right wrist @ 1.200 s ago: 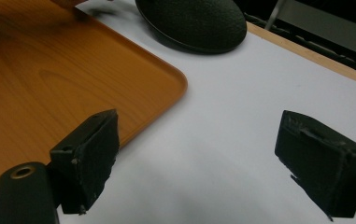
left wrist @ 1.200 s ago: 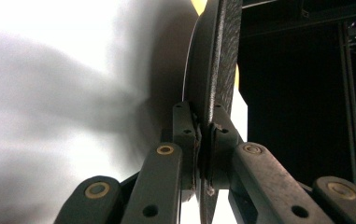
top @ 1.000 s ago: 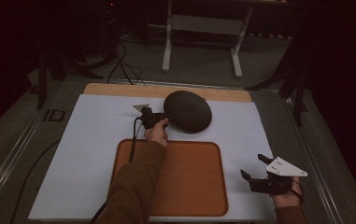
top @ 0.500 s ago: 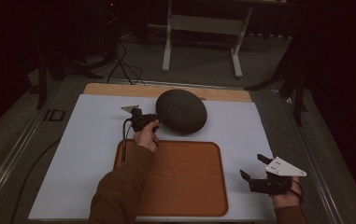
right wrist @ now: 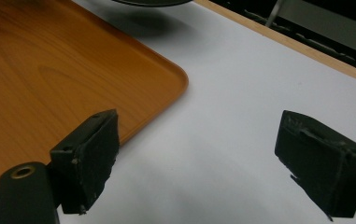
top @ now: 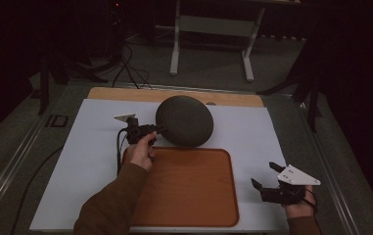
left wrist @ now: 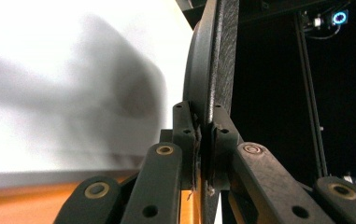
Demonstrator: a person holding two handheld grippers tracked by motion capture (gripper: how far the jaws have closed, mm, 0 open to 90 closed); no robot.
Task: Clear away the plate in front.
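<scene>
The left gripper (top: 158,129) has its jaws pinched on the rim of a dark round plate (top: 184,120), held tilted above the desk (top: 76,147) just beyond the wooden tray (top: 194,191). The right gripper (top: 272,177) rests with jaws spread. No writing is readable.

Orange wooden tray (top: 194,191) on white table sheet (top: 86,161); grey stand (top: 213,29) beyond

Dim lab or studio, white-topped table (top: 76,161), metal stand (top: 213,29) behind, floor cables (top: 125,68), glowing tracking cameras (left wrist: 340,17)
</scene>
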